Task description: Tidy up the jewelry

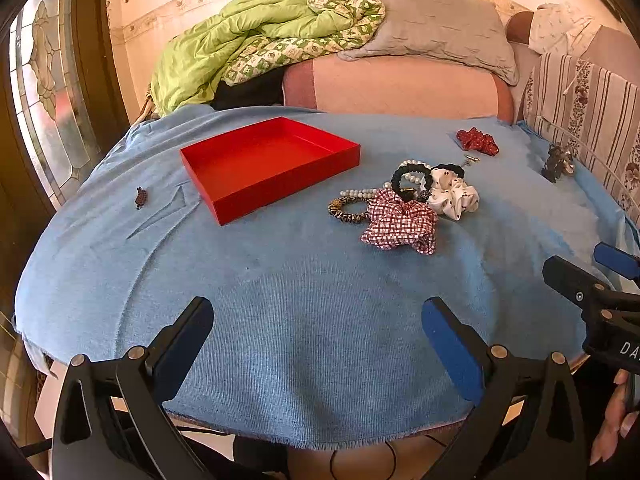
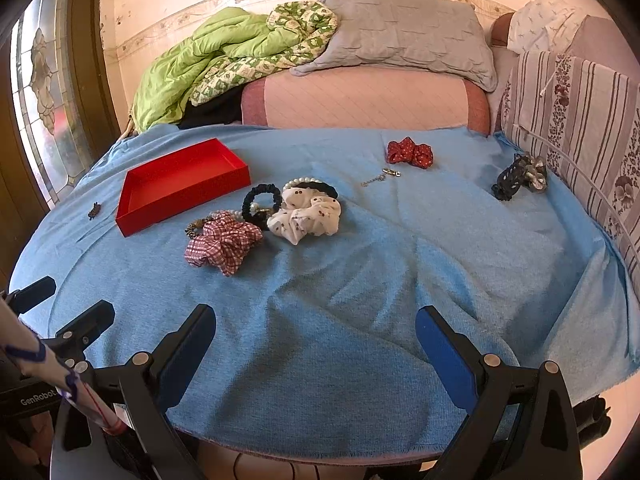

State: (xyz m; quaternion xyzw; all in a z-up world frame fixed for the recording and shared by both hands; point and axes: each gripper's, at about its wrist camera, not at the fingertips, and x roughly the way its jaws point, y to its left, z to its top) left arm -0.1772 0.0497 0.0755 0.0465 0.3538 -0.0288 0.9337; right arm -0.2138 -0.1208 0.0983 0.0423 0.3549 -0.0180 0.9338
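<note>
An empty red tray (image 1: 224, 152) (image 2: 140, 216) lies on the blue cloth. Right of it is a pile: a red checked scrunchie (image 1: 400, 224) (image 2: 224, 244), a white spotted scrunchie (image 1: 454, 194) (image 2: 306, 212), a black hair tie (image 1: 408, 180) (image 2: 260, 204), pearl bracelets (image 1: 360, 193) and a leopard-print band (image 1: 346, 210). A red dotted bow (image 1: 478, 141) (image 2: 410, 152), a small chain (image 2: 380, 176), a dark clip (image 1: 558, 162) (image 2: 518, 176) and a small brown clip (image 1: 141, 197) (image 2: 95, 210) lie apart. My left gripper (image 1: 318, 340) and right gripper (image 2: 316, 344) are open, empty, near the front edge.
The blue cloth (image 1: 320, 320) covers a round table. Behind it stands a pink sofa (image 1: 400, 84) with a green quilt (image 1: 240, 36) and grey pillow (image 1: 436, 24). A striped cushion (image 2: 580, 108) is at the right. A glass door (image 1: 44, 80) is at the left.
</note>
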